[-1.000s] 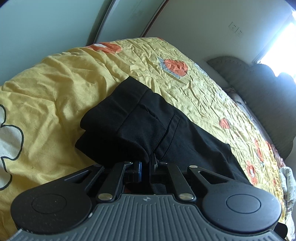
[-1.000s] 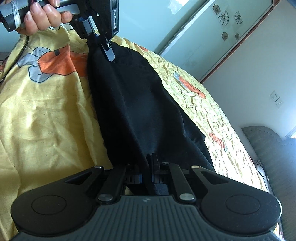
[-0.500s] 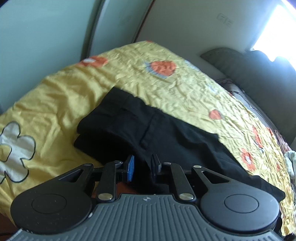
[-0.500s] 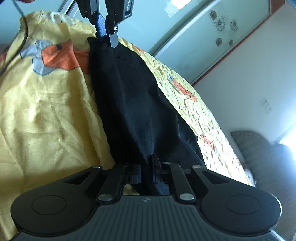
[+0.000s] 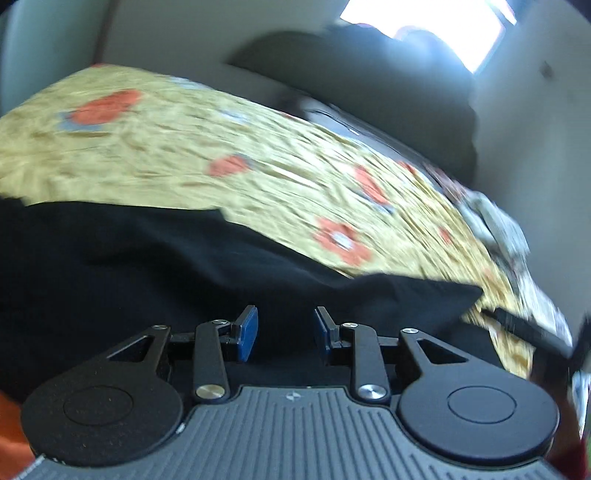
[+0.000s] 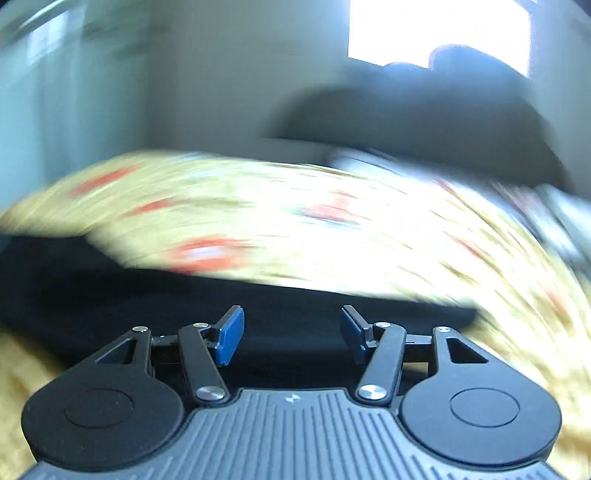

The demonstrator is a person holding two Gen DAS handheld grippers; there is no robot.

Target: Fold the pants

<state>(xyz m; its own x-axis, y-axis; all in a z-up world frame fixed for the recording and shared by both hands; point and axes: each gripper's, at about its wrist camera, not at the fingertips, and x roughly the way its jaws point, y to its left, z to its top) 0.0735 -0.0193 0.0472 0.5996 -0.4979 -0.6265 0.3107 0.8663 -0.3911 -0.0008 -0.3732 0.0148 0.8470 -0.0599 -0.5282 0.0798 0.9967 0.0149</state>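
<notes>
The black pants [image 5: 155, 266] lie as a long dark band across the yellow flowered bedspread [image 5: 258, 162]. In the left wrist view my left gripper [image 5: 284, 328] hovers over the pants, its jaws opening and its blue pads apart with no cloth pinched between them. The right wrist view is heavily blurred; there the pants [image 6: 184, 306] stretch across under my right gripper [image 6: 291, 334], whose jaws are opening wide, with only the fabric below showing in the gap.
A dark grey headboard [image 5: 369, 85] and a bright window [image 5: 424, 26] stand behind the bed. Some crumpled patterned fabric [image 5: 495, 229] sits at the bed's right edge. A dark blurred object [image 5: 528, 332], unclear what, crosses the right side of the left wrist view.
Both grippers were shut on the pants' edge and have let go. Both hands swung sideways and rolled, so the views now face the headboard and window.
</notes>
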